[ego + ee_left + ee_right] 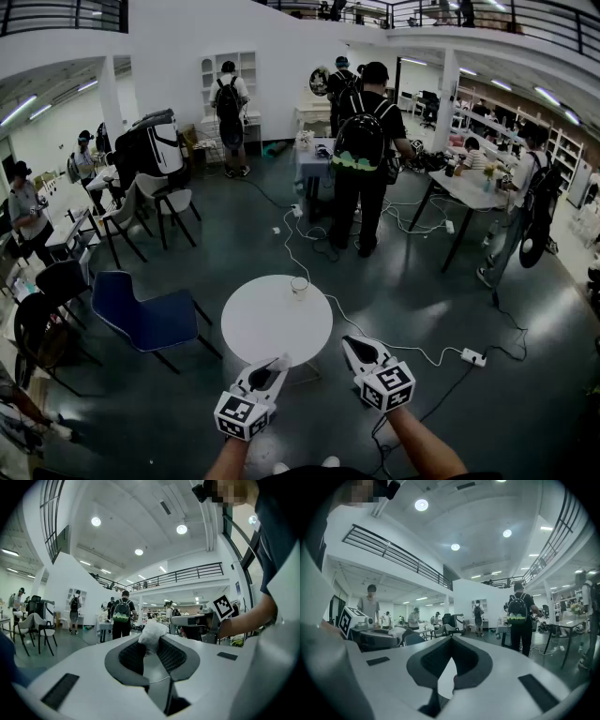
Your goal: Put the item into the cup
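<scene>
At the far edge of the round white table (246, 328), the cup (299, 286) is set ahead and slightly right of the left gripper (278, 362). A soft white item (152, 633) is pinched between its tips, while the right gripper (450, 639) is closed on nothing.

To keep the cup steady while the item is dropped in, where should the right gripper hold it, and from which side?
Probably the side wall of the cup, about mid-height, coming level from the right. It stands upright near the far edge of the table, so its mouth is free for the white item in the left gripper.
</scene>
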A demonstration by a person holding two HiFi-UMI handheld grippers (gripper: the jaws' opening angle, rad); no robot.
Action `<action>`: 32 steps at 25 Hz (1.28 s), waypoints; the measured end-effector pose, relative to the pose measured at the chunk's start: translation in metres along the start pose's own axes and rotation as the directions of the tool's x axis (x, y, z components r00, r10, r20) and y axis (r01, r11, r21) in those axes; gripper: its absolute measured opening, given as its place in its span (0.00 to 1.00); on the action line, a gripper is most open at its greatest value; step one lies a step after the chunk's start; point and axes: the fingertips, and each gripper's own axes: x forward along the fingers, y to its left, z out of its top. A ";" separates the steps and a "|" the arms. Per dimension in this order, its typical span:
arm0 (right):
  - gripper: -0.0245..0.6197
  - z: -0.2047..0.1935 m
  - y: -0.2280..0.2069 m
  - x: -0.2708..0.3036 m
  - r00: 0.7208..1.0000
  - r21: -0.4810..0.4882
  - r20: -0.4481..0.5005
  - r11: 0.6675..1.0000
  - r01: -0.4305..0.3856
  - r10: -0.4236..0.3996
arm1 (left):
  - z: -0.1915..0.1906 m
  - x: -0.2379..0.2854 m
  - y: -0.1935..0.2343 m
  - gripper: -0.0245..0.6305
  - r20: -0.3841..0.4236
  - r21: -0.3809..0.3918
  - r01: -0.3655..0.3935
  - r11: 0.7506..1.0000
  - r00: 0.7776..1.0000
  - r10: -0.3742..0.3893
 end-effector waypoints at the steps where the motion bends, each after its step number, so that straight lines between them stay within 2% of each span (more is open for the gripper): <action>1: 0.06 0.002 0.001 0.002 1.000 0.001 0.001 1.000 0.001 -0.001 | 0.002 0.000 0.003 0.16 0.000 0.000 0.000 1.000 1.000 0.000; 9: 0.06 0.011 -0.006 0.006 1.000 0.013 0.004 1.000 0.005 -0.005 | 0.013 0.004 0.006 0.16 -0.005 -0.003 -0.001 1.000 1.000 0.001; 23: 0.06 0.002 -0.036 -0.011 1.000 0.028 0.001 1.000 -0.010 0.010 | 0.001 0.030 -0.018 0.16 -0.027 -0.019 -0.016 1.000 1.000 0.015; 32: 0.06 -0.009 -0.066 -0.027 0.999 0.022 -0.002 0.999 -0.036 0.036 | -0.012 0.049 -0.042 0.16 -0.031 -0.033 -0.055 0.998 0.998 0.054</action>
